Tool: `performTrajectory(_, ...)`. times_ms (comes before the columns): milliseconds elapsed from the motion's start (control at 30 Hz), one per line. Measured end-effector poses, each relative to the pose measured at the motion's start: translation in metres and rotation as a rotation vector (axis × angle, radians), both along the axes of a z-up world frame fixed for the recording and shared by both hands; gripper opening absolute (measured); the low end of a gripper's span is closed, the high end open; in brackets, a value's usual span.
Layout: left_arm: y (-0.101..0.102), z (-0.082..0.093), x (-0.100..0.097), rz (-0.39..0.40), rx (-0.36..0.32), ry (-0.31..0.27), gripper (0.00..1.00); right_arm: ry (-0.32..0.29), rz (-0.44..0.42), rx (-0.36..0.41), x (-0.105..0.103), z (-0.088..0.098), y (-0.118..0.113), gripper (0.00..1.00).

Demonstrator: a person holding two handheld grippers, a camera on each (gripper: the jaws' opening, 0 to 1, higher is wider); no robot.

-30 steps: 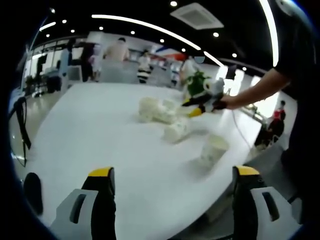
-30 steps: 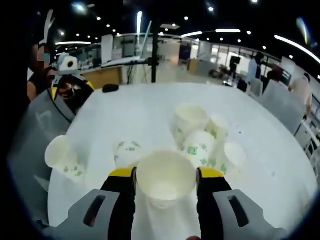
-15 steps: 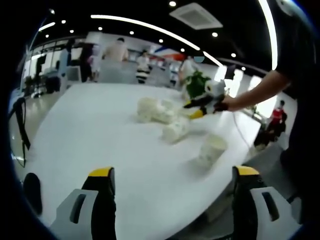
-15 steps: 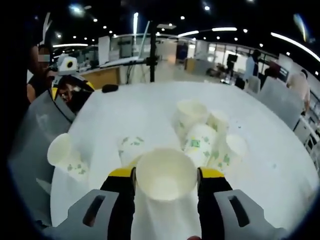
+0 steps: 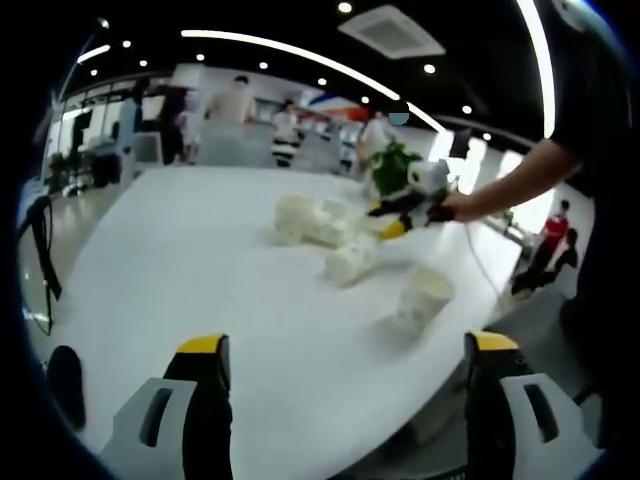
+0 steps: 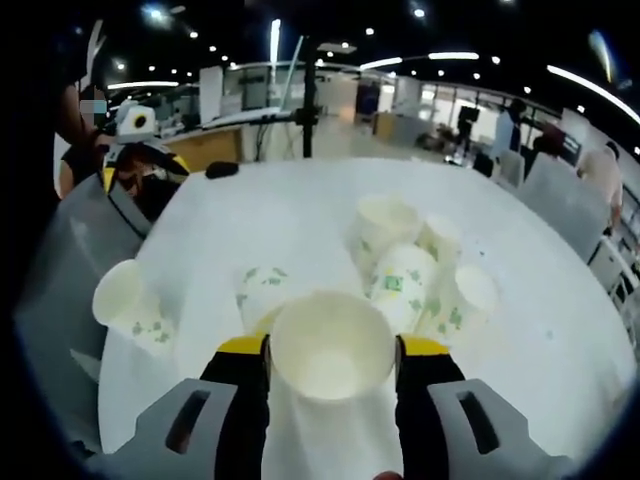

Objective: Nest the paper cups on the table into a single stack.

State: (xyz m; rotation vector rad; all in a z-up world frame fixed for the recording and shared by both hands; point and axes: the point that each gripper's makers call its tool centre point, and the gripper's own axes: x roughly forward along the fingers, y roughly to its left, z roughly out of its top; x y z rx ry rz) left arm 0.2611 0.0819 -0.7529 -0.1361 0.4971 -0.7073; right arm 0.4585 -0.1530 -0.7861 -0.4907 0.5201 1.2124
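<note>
Right gripper view: right gripper (image 6: pixel 330 352) jaws pinch a paper cup (image 6: pixel 330 350) above the white desk (image 6: pixel 300 215); left gripper (image 5: pixel 345 350) jaws stand spread.

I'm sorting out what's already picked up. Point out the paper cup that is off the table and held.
It is the cup clamped between the right claw, mouth toward the camera. The other cups lie on the white table, ungripped.

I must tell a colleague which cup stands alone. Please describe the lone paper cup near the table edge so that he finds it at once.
In the right gripper view, start from the white table and the cluster of cups. The lone cup lies apart to their left, near the table edge, on its side with its mouth open toward the camera.
</note>
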Motion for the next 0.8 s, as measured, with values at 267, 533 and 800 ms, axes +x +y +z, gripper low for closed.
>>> performTrajectory(267, 0.003, -0.001, 0.0, 0.005, 0.003, 0.002, 0.95, -0.002, -0.002, 0.005, -0.002, 0.002, 0.0, 0.43)
performTrajectory(533, 0.003, 0.0, 0.001, 0.002, 0.0, 0.002, 0.95, 0.012, -0.024, 0.023, -0.002, 0.003, -0.003, 0.43)
performTrajectory(800, 0.001, 0.001, 0.002, -0.006, 0.0, -0.002, 0.95, -0.003, -0.038, 0.038, -0.001, 0.012, -0.007, 0.43)
